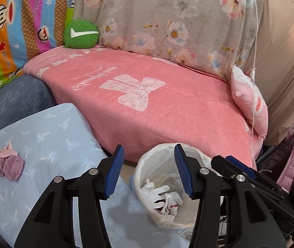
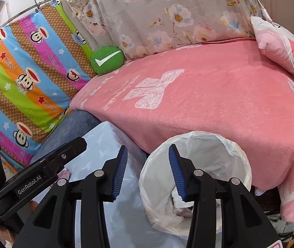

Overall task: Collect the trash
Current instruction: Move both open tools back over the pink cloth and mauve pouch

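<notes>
A waste bin [image 1: 147, 165] lined with a white plastic bag stands on the floor against the pink sofa; it holds white gloves [image 1: 159, 194] and other crumpled trash. It also shows in the right wrist view [image 2: 237, 161]. A crumpled pink and mauve wad [image 1: 7, 163] lies on the light blue patterned cloth [image 1: 50, 144] at the left. My left gripper [image 1: 149, 155] is open and empty, just above the bin's rim. My right gripper [image 2: 148, 155] is open and empty, over the bin's left rim. The left gripper's body shows at lower left in the right wrist view [image 2: 33, 177].
The pink blanket [image 1: 167, 107] covers the sofa seat, with a green round cushion [image 1: 81, 33] at the back left and a pink pillow [image 1: 250, 101] at the right. A floral cover and a striped cartoon sheet [image 2: 27, 72] hang behind. Dark clutter sits at the right.
</notes>
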Demonstrator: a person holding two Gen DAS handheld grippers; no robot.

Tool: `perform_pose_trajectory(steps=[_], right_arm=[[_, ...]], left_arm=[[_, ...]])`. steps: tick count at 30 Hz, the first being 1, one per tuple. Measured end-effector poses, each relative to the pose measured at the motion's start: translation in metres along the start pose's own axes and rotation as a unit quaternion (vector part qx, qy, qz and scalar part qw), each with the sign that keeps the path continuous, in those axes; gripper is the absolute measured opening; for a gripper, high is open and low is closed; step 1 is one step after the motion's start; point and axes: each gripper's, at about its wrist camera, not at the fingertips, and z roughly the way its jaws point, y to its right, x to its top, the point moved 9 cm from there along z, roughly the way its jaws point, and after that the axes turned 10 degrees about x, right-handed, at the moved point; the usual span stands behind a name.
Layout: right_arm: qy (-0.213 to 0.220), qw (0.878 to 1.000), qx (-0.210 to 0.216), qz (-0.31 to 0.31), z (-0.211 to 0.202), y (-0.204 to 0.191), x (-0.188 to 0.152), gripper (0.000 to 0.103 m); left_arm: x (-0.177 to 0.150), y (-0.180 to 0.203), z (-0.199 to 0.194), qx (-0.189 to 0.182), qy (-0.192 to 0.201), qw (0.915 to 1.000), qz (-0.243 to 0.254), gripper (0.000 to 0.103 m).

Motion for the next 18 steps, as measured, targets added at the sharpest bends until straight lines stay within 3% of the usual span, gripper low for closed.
perform_pose_trajectory(steps=[18], right_arm=[[-0.082, 0.992, 0.059, -0.081, 0.082, -0.126, -0.049, 0.044]], left_arm=[[-0.020, -0.137, -0.009, 0.077, -0.008, 0.9929, -0.090, 0.053]])
